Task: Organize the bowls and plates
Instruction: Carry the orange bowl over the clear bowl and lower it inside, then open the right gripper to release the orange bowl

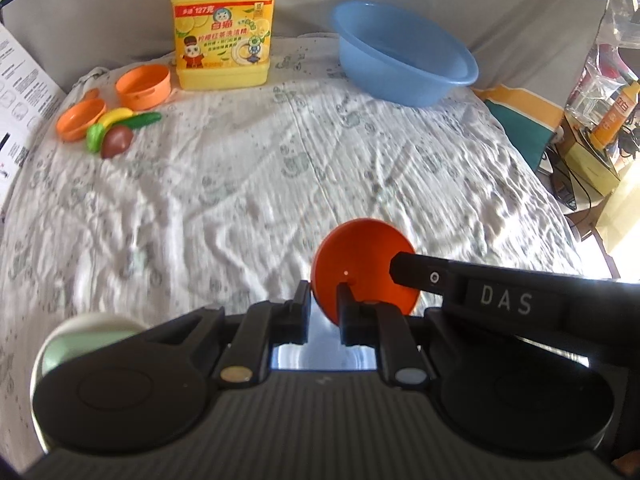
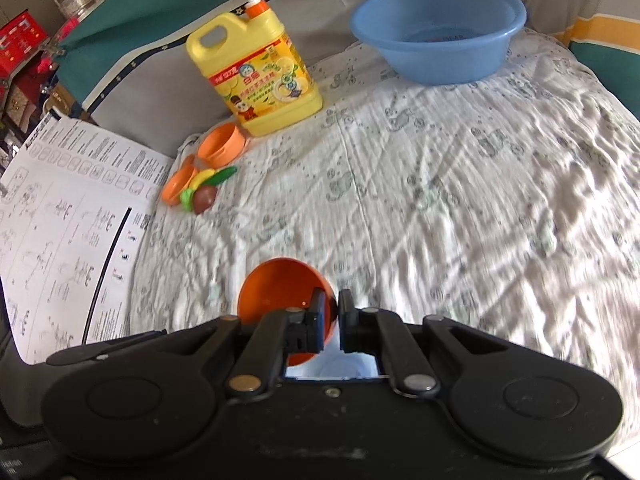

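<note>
Both claws were clamped on the same little dish; the left gripper had its jaws pinched on the rim of the orange plate, and the right gripper was closed on the rim too, seen in its own view as an orange shell tilted up on edge; the right claw's black finger reached across the dish in the left view. So the plate hung above the near edge of the wrinkled white cloth, clear of the surface as far as could be told. At the far left corner sat the rest of the set: a lighter orange bowl beside the yellow detergent jug, a flat orange plate just in front of it, and toy food crowding against that plate. A blue basin stood at the far right, well apart. A pale green round thing peeked out at the near left, too hidden to name. By my reckoning the job was barely started; nothing looked stacked yet, and this carried plate needed a home before the bowl and plate could be sorted.
</note>
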`<state>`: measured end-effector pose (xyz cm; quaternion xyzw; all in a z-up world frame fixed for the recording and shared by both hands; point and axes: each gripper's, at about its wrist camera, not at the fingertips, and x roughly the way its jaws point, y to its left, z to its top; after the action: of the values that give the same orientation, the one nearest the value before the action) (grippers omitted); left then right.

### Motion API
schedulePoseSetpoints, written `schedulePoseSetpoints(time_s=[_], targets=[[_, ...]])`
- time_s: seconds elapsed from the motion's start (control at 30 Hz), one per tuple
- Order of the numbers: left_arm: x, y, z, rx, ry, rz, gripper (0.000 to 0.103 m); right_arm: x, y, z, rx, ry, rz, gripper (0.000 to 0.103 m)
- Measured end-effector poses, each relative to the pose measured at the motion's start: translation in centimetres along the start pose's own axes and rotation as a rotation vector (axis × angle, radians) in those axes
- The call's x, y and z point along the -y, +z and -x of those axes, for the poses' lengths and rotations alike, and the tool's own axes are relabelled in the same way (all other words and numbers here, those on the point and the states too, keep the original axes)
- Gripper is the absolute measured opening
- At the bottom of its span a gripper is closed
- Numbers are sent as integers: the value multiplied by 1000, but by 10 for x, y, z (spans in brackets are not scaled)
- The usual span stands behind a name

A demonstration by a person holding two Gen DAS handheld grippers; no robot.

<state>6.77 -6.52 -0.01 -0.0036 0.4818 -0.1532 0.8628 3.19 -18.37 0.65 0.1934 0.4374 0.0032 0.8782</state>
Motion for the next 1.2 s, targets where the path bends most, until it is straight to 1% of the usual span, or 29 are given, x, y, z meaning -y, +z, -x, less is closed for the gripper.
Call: schedulePoseSetpoints(time_s=[0.13,0.3,0.5,1.2], targets=[[0,-16,5,-8,-7,9,12,0,-18,9,-9,-2,8,7],[1,-29,6,-16,-3,7,12,2,-30,12,-29,-4,8,7],[1,-38,-3,-38,11,-3,12,4,-40,3,-56,-9,6,7],[-9,-39,-23,-74,32,-5,13,6,-36,-16,-107,9,8,10]])
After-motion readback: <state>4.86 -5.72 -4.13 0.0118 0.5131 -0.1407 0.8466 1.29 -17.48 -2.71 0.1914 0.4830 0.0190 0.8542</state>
